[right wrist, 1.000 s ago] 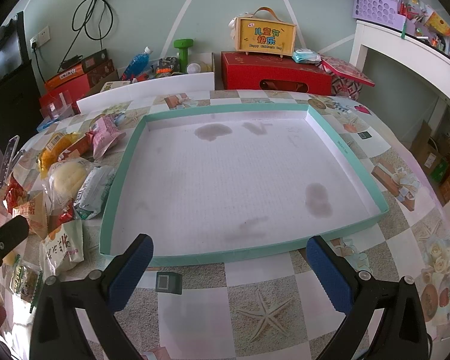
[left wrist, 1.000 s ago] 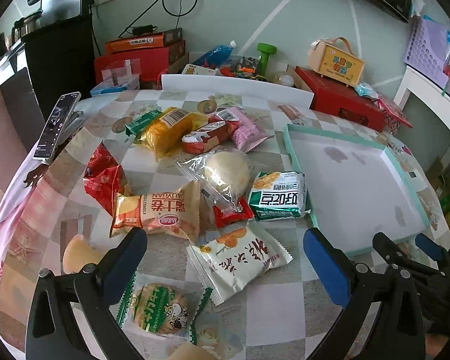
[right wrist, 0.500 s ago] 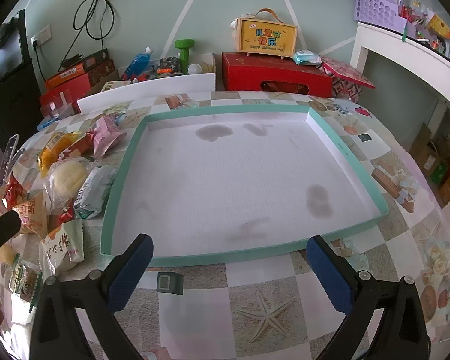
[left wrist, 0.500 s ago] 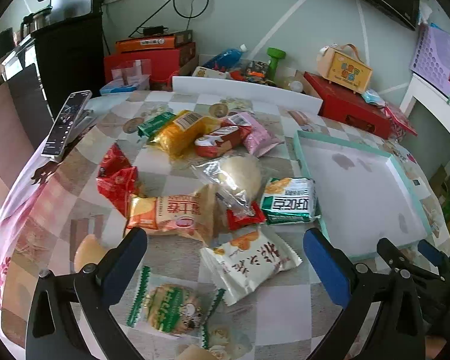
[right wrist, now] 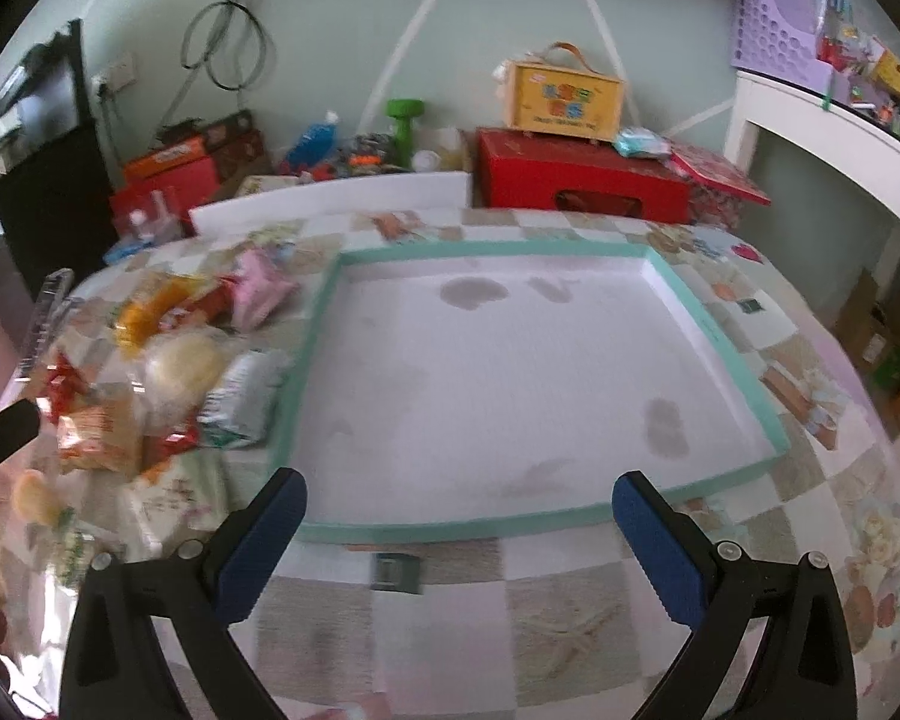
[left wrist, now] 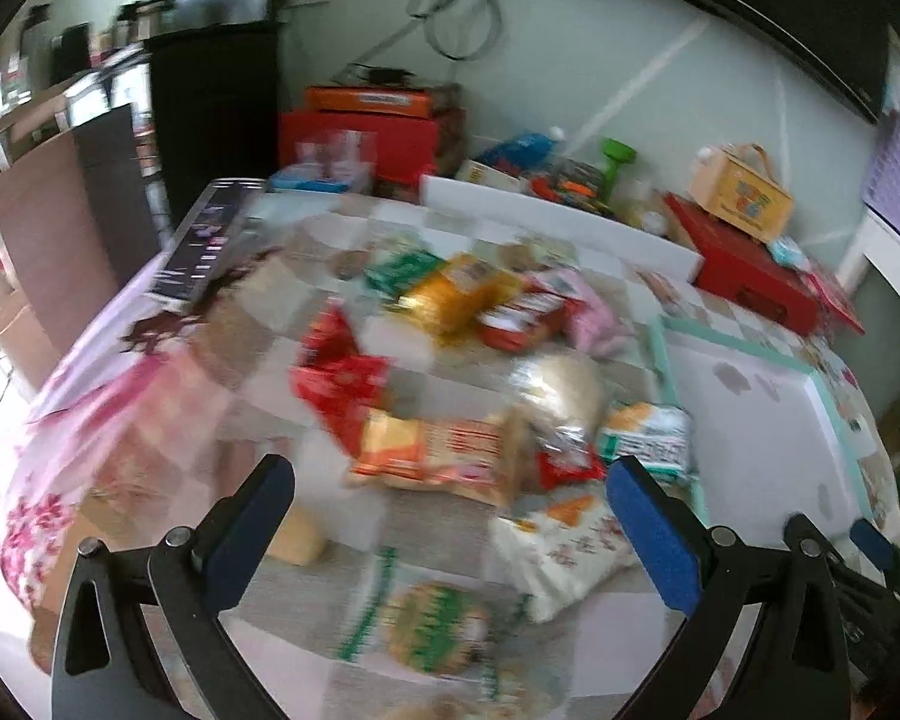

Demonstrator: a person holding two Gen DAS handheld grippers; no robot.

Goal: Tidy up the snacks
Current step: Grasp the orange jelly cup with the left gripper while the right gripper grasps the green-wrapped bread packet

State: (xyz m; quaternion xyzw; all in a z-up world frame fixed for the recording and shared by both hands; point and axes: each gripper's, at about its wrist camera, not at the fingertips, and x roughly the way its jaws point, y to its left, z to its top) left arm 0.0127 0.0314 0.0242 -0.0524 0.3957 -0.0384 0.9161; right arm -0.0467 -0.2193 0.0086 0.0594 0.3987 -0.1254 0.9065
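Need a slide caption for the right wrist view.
Open right tool faces empty teal-rimmed tray; snack packets piled beside it.

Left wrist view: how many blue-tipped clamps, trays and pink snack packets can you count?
Blue-tipped clamps: 2, the left gripper and the right gripper, both open
Trays: 1, the teal-rimmed tray
Pink packets: 1, the pink snack packet
Total: 4

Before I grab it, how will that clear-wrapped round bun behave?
The round bun looks puffy, so probably light and squashable. Its loose, shiny clear wrapper may slip or crinkle between the fingers. It leans on neighbouring packets, so lifting could nudge them.
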